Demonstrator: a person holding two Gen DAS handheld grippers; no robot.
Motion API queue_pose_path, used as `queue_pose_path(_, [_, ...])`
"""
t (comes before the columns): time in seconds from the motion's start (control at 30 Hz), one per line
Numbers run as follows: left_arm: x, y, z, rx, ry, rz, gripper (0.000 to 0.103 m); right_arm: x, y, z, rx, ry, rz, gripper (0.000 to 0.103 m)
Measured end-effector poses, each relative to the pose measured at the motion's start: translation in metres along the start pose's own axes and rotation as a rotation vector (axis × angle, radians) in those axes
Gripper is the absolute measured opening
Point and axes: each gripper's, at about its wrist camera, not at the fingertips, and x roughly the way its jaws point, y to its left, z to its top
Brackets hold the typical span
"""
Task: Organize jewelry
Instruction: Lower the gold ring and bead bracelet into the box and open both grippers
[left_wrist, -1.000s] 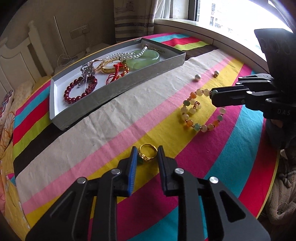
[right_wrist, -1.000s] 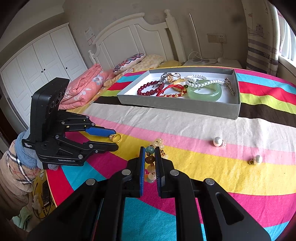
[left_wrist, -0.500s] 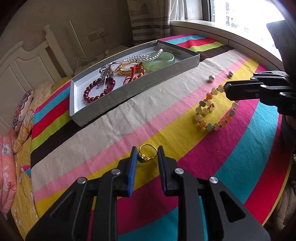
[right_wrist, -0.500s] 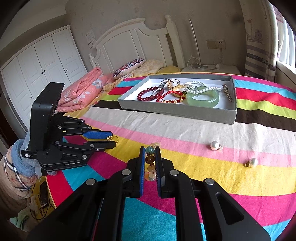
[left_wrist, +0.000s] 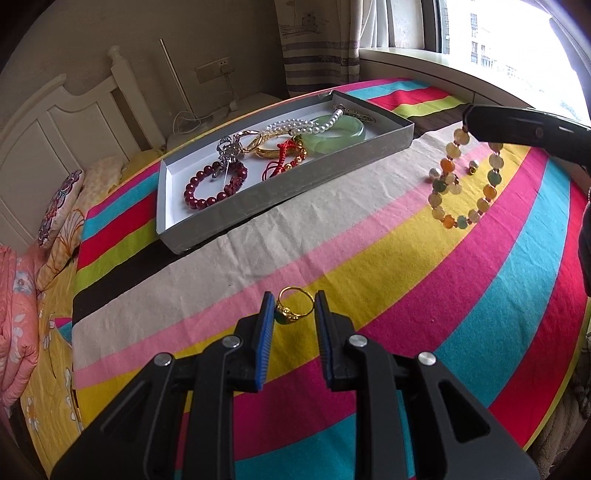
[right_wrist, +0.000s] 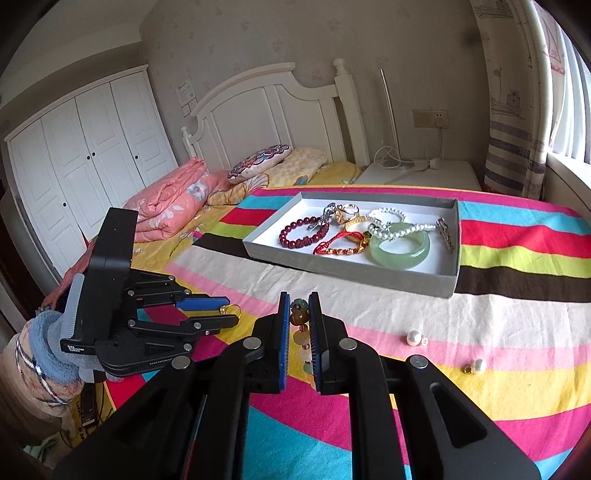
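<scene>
My right gripper (right_wrist: 299, 317), clamped on the beaded bracelet (left_wrist: 463, 177), has lifted it off the cloth; it dangles, tray (left_wrist: 236, 206) at eleven o'clock. My left gripper (left_wrist: 293, 308) pinches the gold ring (left_wrist: 293, 306), ready to carry too.

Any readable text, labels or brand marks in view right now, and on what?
White lettering on the left claw body: too small and blurred to read.
Paper notice on the wall beside the headboard: print too small to read.
Jewelry, tray, striped cloth: no text.
</scene>
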Motion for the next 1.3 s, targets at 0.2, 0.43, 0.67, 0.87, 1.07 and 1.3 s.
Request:
queue_pose_path(0.2, [-0.001,0.003,0.006,-0.01,-0.007,0.016,0.022,-0.001,0.004,0.017,-0.041,-0.025,-0.021,0.012])
queue_pose_path(0.43, [-0.002,0.01,0.021,-0.024,-0.029,0.037,0.022,0.01,0.009,0.041,-0.09,-0.037,-0.039,0.012])
queue_pose_path(0.67, [0.003,0.018,0.042,-0.055,-0.049,0.055,0.022,0.025,0.007,0.064,-0.107,-0.044,-0.056,0.012])
queue_pose_path(0.87, [0.017,0.036,0.063,-0.136,-0.063,0.066,0.022,0.047,-0.005,0.086,-0.091,-0.026,-0.061,0.012])
queue_pose_path(1.07, [0.043,0.061,0.09,-0.278,-0.079,0.039,0.022,0.086,-0.038,0.106,-0.025,0.027,-0.083,0.012])
queue_pose_path(1.3, [0.081,0.072,0.119,-0.357,-0.044,0.037,0.022,0.135,-0.083,0.125,0.099,0.084,-0.129,0.012])
